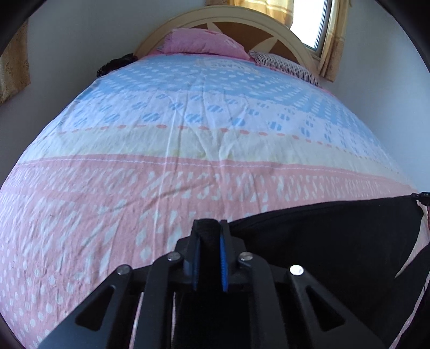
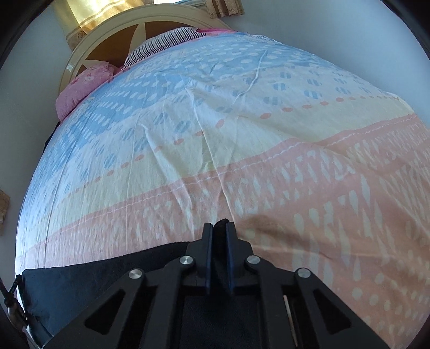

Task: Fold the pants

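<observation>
Pants black, stretched above bedsheet; left gripper and right gripper each clamped on fabric edge.

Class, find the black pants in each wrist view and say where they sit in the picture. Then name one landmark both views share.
Left wrist view: black pants fill the lower right, an edge pinched in the left gripper.
Right wrist view: black pants lie lower left, pinched in the right gripper.
Shared landmark: the arched headboard.
</observation>
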`<state>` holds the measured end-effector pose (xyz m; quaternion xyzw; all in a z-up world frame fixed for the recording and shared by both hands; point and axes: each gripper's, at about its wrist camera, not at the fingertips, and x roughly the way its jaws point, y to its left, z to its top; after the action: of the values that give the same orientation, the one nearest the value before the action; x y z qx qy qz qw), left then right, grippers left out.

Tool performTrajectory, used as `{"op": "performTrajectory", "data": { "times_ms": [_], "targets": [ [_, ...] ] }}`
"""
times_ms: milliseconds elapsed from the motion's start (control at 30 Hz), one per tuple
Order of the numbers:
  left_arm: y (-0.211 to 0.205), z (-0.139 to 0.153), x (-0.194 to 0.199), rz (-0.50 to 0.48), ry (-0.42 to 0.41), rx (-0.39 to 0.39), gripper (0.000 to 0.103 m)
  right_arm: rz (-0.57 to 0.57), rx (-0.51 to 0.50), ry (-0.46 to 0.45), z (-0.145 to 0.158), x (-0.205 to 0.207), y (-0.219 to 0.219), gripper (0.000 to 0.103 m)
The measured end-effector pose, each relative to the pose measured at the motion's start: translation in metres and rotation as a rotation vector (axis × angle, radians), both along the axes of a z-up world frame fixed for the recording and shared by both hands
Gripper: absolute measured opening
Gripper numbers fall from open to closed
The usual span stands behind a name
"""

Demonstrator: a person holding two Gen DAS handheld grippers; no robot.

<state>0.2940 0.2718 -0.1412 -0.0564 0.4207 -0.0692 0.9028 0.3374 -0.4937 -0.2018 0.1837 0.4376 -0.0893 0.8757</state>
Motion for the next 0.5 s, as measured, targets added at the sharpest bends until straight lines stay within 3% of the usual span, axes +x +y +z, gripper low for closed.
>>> {"op": "performTrajectory", "data": {
  "times_ms": [200, 500],
  "targets": [
    [-0.005, 0.025, -0.022, -0.027, -0.083, 0.019, 0.011, 0.034, -0.028, -0.127, 0.041, -0.05, 0.013, 0.008],
    [0.008, 0.06, -0.067, -0.046, -0.242, -0.077, 0.011, 0.034, 0.025, -0.308, 0.083, -0.156, 0.017, 0.008]
  ]
}}
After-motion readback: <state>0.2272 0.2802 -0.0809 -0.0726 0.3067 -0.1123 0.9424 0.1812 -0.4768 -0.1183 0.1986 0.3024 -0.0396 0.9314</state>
